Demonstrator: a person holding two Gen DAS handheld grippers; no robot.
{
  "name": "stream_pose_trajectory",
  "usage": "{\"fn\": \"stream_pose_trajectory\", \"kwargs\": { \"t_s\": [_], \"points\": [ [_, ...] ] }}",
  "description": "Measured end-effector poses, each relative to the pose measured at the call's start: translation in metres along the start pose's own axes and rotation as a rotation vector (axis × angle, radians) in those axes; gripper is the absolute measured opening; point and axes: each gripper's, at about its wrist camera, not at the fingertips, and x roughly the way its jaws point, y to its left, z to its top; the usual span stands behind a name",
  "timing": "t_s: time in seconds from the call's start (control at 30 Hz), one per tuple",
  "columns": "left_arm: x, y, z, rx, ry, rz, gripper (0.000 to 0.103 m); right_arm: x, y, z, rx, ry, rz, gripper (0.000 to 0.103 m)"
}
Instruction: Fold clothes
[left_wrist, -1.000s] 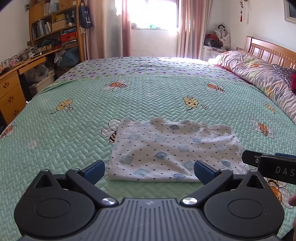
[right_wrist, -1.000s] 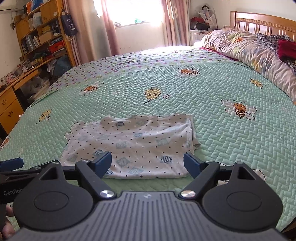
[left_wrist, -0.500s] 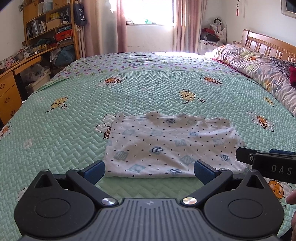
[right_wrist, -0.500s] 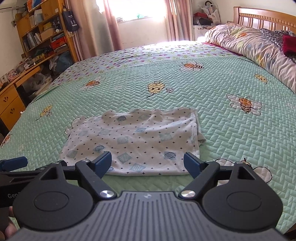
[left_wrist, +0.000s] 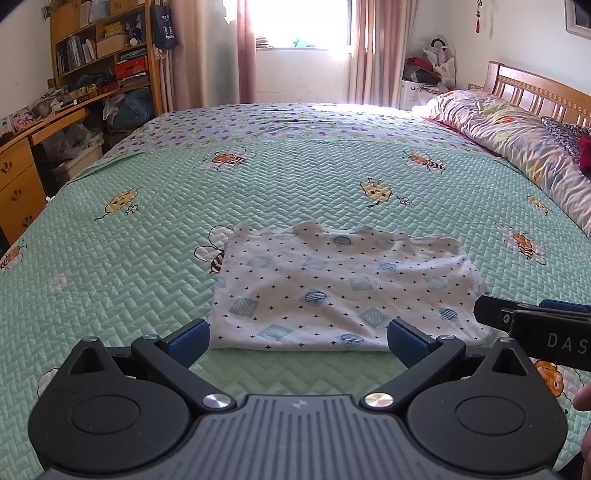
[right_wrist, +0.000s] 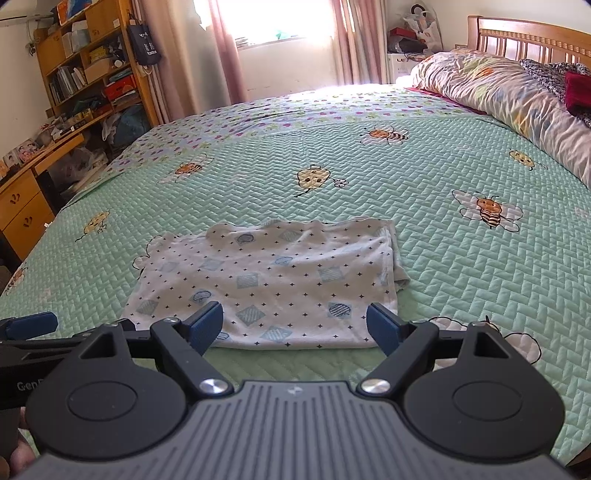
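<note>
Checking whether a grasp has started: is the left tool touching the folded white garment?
Apart. In the left wrist view, the open left tool sits short of the folded white garment, with green bedspread between.

One folded garment (left_wrist: 340, 291), two grippers (perhaps five bees).

The garment (left_wrist: 343, 291) I am folding is white, printed with small dark diamonds and pale blue squares and striped circles. It lies flat on the bed, folded into a rough rectangle, a little below the middle of my left view. Its near edge is a straight, smooth fold; its far edge is wavy. In my right view the garment (right_wrist: 273, 284) sits at centre, and its right side shows layered edges with a small bunched corner sticking out.
</note>
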Motion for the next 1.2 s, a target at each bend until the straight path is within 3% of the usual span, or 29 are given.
{"fn": "stream_pose_trajectory", "kwargs": {
  "t_s": [0.6, 0.77, 0.9, 1.03, 1.2],
  "points": [
    [0.014, 0.05, -0.026, -0.119, 0.045, -0.031, 0.102, 0.001, -0.017, -0.016, 0.013, -0.002, 0.018, 0.085],
    [0.041, 0.096, -0.017, -0.228, 0.058, -0.213, 0.102, 0.013, -0.065, -0.015, 0.115, 0.005, 0.177, 0.085],
    [0.087, 0.134, -0.009, -0.322, 0.153, -0.331, 0.102, 0.038, -0.132, -0.012, 0.341, 0.045, 0.316, 0.085],
    [0.137, 0.168, 0.001, -0.448, 0.229, -0.419, 0.102, 0.076, -0.191, -0.006, 0.508, 0.109, 0.434, 0.085],
    [0.204, 0.196, 0.016, -0.534, 0.334, -0.48, 0.102, 0.126, -0.235, 0.011, 0.596, 0.151, 0.52, 0.085]
  ]
}}
